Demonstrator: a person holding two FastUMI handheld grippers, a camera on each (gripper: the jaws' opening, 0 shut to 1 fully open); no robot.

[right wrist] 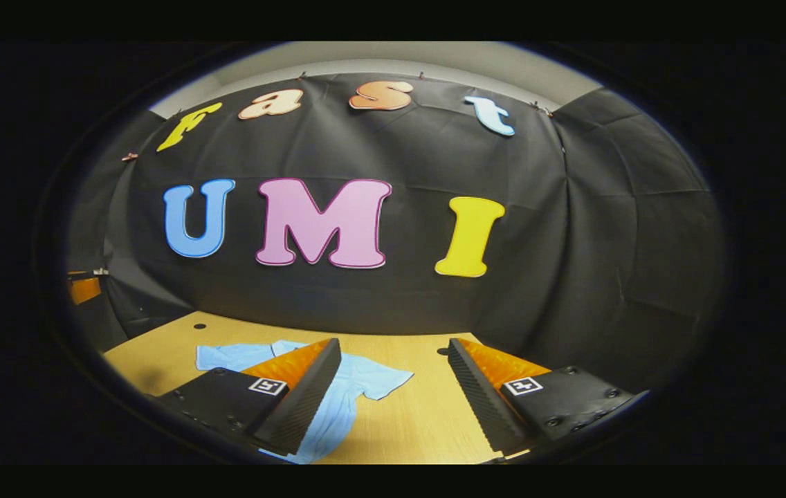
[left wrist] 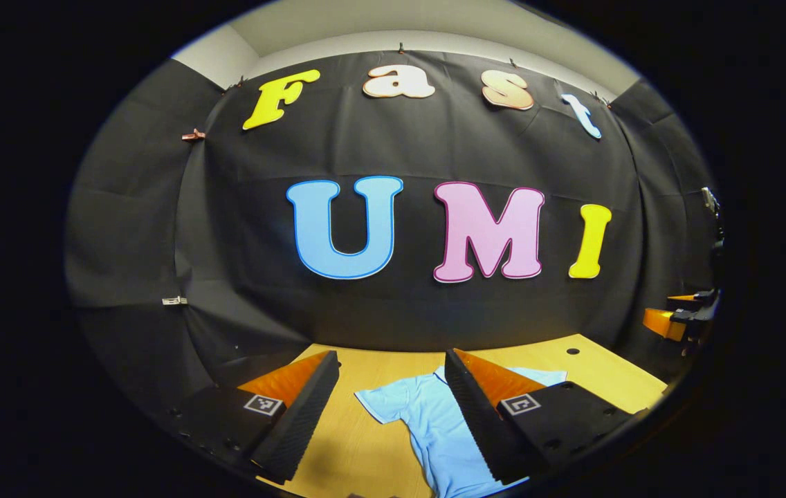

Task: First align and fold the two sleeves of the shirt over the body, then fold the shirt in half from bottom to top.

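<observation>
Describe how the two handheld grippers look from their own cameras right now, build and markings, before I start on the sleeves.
The left gripper and the right gripper look alike: two long wedge-shaped fingers with ribbed inner faces, each on a dark block with screw heads. Each block carries a small square black-and-white marker on top. No cables or sleeves are visible near them.

Light blue short-sleeved shirt (left wrist: 434, 422) is lying flat on the wooden table (left wrist: 573, 363); both sleeves are lying spread outward, unfolded. Collar end is pointing toward the wall.
</observation>
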